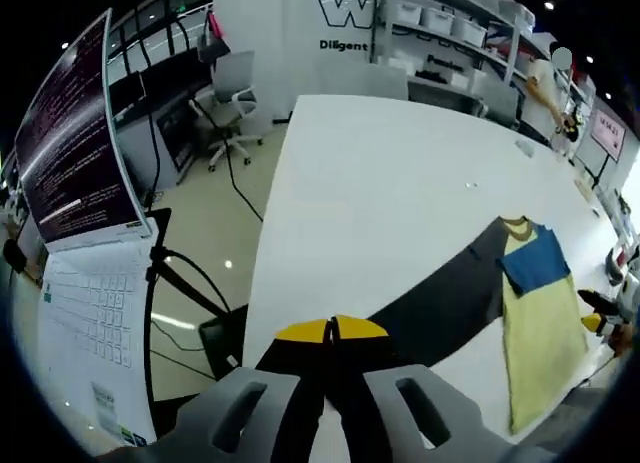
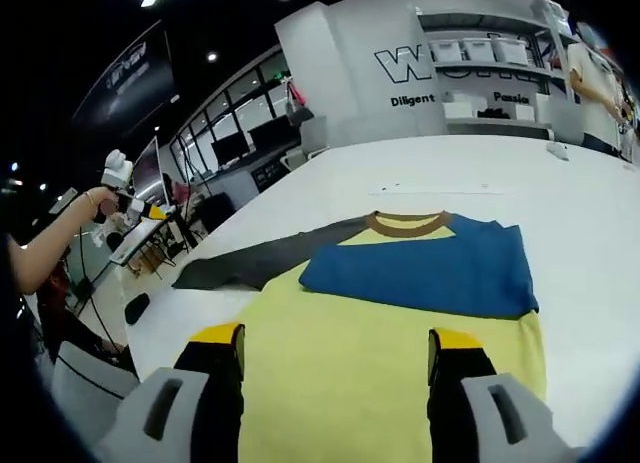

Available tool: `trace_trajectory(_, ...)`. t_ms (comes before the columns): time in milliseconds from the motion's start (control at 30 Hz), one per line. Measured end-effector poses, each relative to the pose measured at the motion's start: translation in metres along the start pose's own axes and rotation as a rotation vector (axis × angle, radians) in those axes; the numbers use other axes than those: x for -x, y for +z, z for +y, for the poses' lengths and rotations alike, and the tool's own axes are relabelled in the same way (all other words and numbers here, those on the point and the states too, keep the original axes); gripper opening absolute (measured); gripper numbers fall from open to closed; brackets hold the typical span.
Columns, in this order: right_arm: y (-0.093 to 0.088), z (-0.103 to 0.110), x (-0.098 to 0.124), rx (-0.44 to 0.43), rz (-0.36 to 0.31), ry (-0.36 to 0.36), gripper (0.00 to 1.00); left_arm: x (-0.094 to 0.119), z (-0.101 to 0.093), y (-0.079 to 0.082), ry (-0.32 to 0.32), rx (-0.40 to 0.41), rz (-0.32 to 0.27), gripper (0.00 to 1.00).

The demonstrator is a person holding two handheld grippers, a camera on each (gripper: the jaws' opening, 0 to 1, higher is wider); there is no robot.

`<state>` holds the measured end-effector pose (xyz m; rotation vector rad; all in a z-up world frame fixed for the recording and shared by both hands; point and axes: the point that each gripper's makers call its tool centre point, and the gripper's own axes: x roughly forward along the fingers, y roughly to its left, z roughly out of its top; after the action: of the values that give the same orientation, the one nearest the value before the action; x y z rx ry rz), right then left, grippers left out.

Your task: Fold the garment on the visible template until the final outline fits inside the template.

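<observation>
On the white table [image 2: 600,233] the shirt [image 2: 400,333] lies flat, one sleeve folded over the chest, the dark sleeve [image 2: 250,265] spread wide. Right gripper [image 2: 338,348] hovers at the hem, jaws apart, likely lining up a grasp. Left gripper [image 1: 333,329], jaws together, holds nothing.

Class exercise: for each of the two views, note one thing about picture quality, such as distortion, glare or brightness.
Left gripper view: fisheye bends the white table edge and curves the monitor; ceiling light glints off the floor. Right gripper view: the yellow shirt with blue and grey sleeves is sharp and evenly lit, with bright ceiling lamps against a dark ceiling above.
</observation>
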<state>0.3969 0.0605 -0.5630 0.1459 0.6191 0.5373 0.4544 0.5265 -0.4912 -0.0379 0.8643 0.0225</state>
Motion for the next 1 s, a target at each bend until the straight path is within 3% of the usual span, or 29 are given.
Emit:
trace_trajectory(233,0.000,0.008,-0.005,0.019,0.008,0.017,0.74,-0.015,-0.007,-0.020,-0.023,-0.012,0.038,0.01)
trace_trajectory(367,0.003,0.010,-0.006,0.018,0.001,0.025,0.75,-0.020,-0.013,-0.033,-0.043,0.009,0.039,0.22)
trace_trajectory(633,0.001,0.012,-0.008,0.014,0.006,0.037,0.77,-0.026,-0.022,-0.055,-0.042,0.029,0.061,0.41)
trace_trajectory(767,0.001,0.014,-0.008,0.015,0.004,0.045,0.80,-0.031,-0.026,-0.070,-0.031,0.044,0.090,0.60)
trace_trajectory(1000,-0.001,0.020,-0.008,0.070,0.012,0.059,0.91,-0.041,-0.029,-0.085,-0.056,0.076,0.119,0.67)
